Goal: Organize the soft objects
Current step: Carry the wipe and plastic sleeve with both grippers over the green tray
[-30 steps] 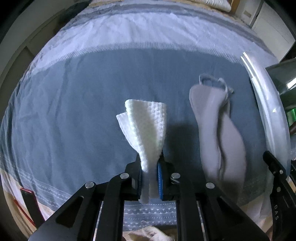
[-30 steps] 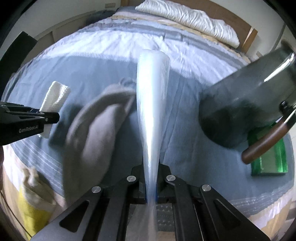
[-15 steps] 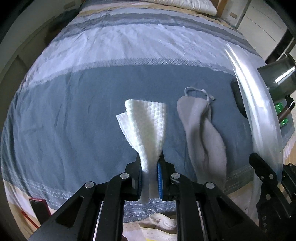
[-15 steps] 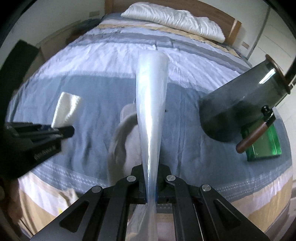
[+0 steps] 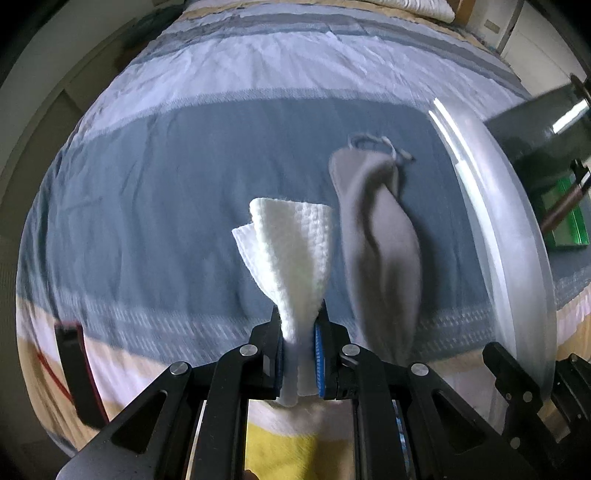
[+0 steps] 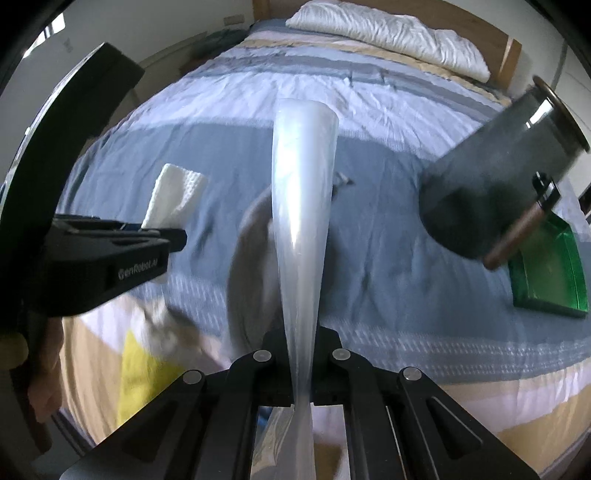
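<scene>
Ahead of the left claw: the left gripper [image 5: 300, 345] is pinched on a folded white waffle cloth [image 5: 291, 251], which stands up out of the jaws and fans forward over the bed.
Right of that claw: the grey pouch [image 5: 376, 236] lies on the blue bedspread [image 5: 166, 192], just beside the held cloth and apart from it.
Long axis: the pouch runs away from the claw, its drawstring end far and its fat end near the bed edge.
Nearer hand: the left gripper, by my reading, though the pouch is blurred in both views.
Right claw: the right gripper [image 6: 301, 362] is pressed together on a clear plastic bag [image 6: 301, 206], which rises as a narrow strip straight ahead, with the pouch partly hidden behind it.
Bag mouth: cannot tell whether it is open.
Beyond the bag, to the right: a dark cylindrical container [image 6: 495, 192] lying tilted, and a green tray [image 6: 546, 269] beside it.
Surface: soft, striped bedding, creased, giving under anything pressed on it.
Room: a white pillow [image 6: 388, 33] and wooden headboard [image 6: 511, 55] at the far end.
Below the claws: something yellow [image 5: 280, 454], unclear.
</scene>
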The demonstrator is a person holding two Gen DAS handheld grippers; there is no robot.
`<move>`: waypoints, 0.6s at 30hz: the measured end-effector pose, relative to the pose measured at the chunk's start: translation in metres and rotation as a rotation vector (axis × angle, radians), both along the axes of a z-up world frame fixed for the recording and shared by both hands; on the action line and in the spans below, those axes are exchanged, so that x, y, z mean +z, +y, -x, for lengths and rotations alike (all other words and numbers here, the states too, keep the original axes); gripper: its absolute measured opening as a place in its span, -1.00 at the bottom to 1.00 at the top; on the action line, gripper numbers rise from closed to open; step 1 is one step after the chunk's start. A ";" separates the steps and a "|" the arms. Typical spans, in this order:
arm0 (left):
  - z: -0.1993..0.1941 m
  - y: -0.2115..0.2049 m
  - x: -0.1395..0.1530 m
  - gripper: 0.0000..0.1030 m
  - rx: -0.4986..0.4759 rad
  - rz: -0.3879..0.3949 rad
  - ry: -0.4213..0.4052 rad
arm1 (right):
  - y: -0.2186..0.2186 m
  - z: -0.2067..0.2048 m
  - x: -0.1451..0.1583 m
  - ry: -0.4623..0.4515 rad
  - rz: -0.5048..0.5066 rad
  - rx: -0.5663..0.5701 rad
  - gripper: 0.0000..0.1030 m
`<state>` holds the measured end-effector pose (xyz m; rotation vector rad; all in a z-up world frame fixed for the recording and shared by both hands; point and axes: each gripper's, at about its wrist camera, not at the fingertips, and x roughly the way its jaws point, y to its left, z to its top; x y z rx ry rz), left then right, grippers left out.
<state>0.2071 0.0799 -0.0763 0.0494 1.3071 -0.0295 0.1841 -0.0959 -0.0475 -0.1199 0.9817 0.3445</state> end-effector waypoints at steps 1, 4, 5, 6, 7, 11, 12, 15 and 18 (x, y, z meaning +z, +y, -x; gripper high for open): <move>0.006 -0.006 0.001 -0.80 -0.004 -0.006 0.001 | -0.007 0.004 -0.001 0.003 0.007 0.010 -0.94; 0.020 -0.020 0.003 -0.80 -0.010 -0.017 0.009 | -0.026 0.015 0.004 0.015 0.016 0.030 -0.94; 0.024 -0.023 0.003 -0.80 -0.011 -0.016 0.012 | -0.029 0.018 0.006 0.018 0.018 0.036 -0.94; 0.029 -0.028 0.004 -0.80 -0.014 -0.015 0.014 | -0.033 0.022 0.007 0.022 0.021 0.043 -0.94; 0.034 -0.032 0.006 -0.80 -0.020 -0.017 0.016 | -0.038 0.026 0.007 0.029 0.023 0.051 -0.94; 0.052 -0.049 0.008 -0.80 -0.044 -0.029 0.028 | -0.052 0.049 0.006 0.051 0.035 0.095 -0.94; 0.056 -0.053 0.009 -0.80 -0.052 -0.034 0.030 | -0.057 0.055 0.006 0.056 0.036 0.106 -0.94; 0.070 -0.066 0.011 -0.79 -0.074 -0.038 0.040 | -0.069 0.070 0.005 0.072 0.037 0.114 -0.94; 0.081 -0.082 0.014 -0.79 -0.105 -0.034 0.044 | -0.084 0.085 0.007 0.083 0.048 0.112 -0.94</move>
